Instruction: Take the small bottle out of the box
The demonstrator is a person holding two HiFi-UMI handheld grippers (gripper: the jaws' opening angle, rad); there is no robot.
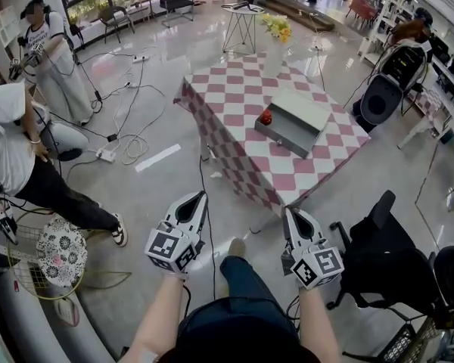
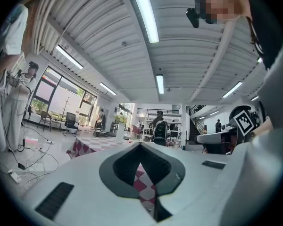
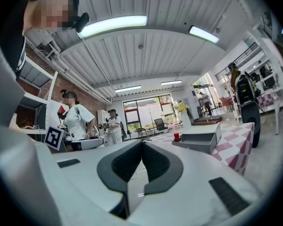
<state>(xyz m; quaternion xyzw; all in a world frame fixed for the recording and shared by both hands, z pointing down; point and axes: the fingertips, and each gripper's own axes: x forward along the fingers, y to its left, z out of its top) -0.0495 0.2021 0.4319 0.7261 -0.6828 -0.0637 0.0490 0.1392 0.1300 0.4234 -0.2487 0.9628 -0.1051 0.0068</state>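
Currently, from left to right: two bystanders at the far left, one standing (image 1: 51, 59), one bent over (image 1: 15, 153), with cables (image 1: 125, 119) across the glossy floor (image 1: 159, 195). Left gripper (image 1: 197, 197), white with a marker cube, held level and low in front of the person; its own view (image 2: 140, 145) shows the jaw tips together, nothing between them. Table (image 1: 227, 89) under a pink-and-white checked cloth, well ahead of both grippers. Small bottle (image 1: 266, 117), red, on the table at the left end of the box (image 1: 295, 119); whether it sits inside the rim or just beside it cannot be told. The box is grey and shallow, near the table's right half, with a vase of yellow flowers (image 1: 276, 32) beyond it. Right gripper (image 1: 290, 212), level, jaws closed and empty in its own view (image 3: 142, 142), where bottle (image 3: 176, 136) and box (image 3: 198, 140) stand well off, ahead and right of the jaw line. Black chair (image 1: 386, 255) at the right.
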